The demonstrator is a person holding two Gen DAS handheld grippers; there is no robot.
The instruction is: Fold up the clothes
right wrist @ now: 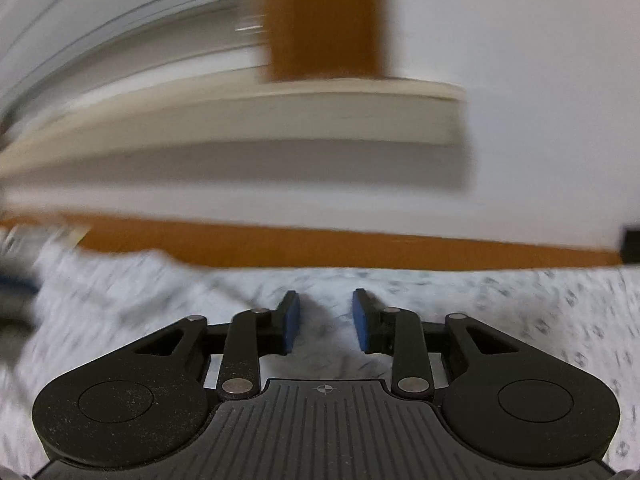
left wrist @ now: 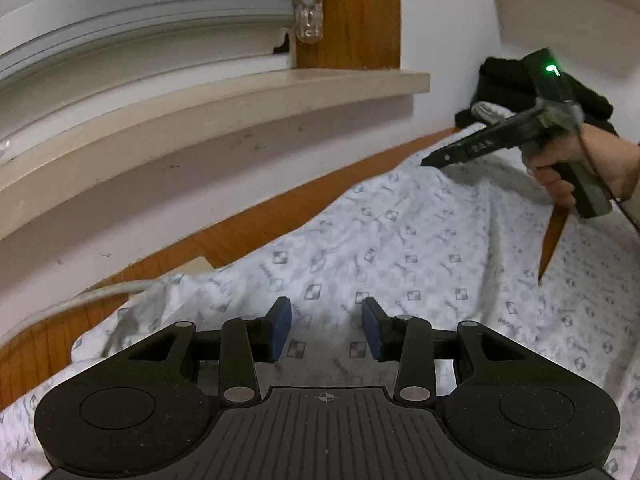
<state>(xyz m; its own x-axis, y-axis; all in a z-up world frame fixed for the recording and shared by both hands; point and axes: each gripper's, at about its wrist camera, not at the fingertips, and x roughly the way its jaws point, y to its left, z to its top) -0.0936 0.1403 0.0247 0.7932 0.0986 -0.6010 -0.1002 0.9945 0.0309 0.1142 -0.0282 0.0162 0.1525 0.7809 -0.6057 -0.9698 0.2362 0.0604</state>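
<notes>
Hovering over patterned white garment [left wrist: 400, 248]: left gripper [left wrist: 326, 330] jaws spread, empty; right gripper [right wrist: 326, 322] jaws parted, gripping nothing.

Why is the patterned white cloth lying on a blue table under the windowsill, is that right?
Not quite. The table is brown wood, not blue; the left wrist view shows it. The patterned white cloth does lie on it, under the windowsill.
</notes>
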